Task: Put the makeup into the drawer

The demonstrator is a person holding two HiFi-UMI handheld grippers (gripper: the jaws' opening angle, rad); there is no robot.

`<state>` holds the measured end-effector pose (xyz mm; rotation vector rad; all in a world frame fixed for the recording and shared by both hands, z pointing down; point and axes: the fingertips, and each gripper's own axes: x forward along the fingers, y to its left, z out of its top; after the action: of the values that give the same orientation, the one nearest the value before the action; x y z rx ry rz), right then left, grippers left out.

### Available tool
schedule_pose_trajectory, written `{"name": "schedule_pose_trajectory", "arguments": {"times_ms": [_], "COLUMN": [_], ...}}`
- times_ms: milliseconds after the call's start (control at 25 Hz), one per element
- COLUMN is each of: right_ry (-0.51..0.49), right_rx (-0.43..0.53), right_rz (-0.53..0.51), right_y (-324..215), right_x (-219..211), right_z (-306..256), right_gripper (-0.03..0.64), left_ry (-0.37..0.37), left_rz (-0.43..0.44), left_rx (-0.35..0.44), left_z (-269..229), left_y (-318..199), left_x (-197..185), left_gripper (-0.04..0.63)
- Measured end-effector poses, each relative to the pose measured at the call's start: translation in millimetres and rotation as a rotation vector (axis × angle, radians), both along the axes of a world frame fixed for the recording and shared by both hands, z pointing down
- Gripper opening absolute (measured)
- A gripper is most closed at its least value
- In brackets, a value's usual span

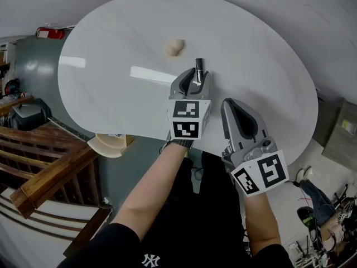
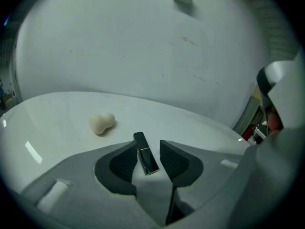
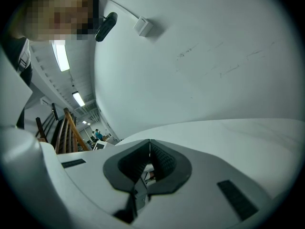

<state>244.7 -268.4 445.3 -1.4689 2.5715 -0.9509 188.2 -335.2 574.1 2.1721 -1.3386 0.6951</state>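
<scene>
A black lipstick tube (image 1: 198, 66) lies on the white oval table (image 1: 111, 66). My left gripper (image 1: 196, 75) is down at it with its jaws open on either side. In the left gripper view the lipstick tube (image 2: 146, 154) lies between the pads of the left gripper (image 2: 147, 145), with a gap on its right side. A beige makeup sponge (image 1: 174, 47) rests farther out on the table, and the left gripper view shows the sponge (image 2: 101, 123) to the left. My right gripper (image 1: 230, 104) hovers at the table's near edge, shut and empty, its tips together (image 3: 150, 142).
A wooden stair railing (image 1: 50, 166) runs below the table's left side. A beige round seat (image 1: 109, 145) pokes out under the near edge. A grey box (image 1: 340, 133) and floor clutter (image 1: 318, 211) lie to the right.
</scene>
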Motion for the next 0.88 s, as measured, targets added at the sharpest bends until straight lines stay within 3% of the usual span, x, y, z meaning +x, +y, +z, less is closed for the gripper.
{"name": "schedule_pose_trajectory", "arguments": {"times_ms": [600,880], "right_ry": [-0.006,-0.004], "right_rx": [-0.031,-0.034], "right_rz": [0.005,0.010], "right_y": [2.5,5.6], "right_x": [-2.1,-1.0], "right_z": [11.4,12.1], "right_gripper": [0.015,0.015], "left_ry": [-0.120,-0.117], "left_rz": [-0.041,-0.051], "left_rx": [-0.038,-0.033], "left_z": [19.7,19.3], "left_y": [-5.0,-4.9], "left_x": [-7.9,-9.8], "left_gripper": [0.121,0.104]}}
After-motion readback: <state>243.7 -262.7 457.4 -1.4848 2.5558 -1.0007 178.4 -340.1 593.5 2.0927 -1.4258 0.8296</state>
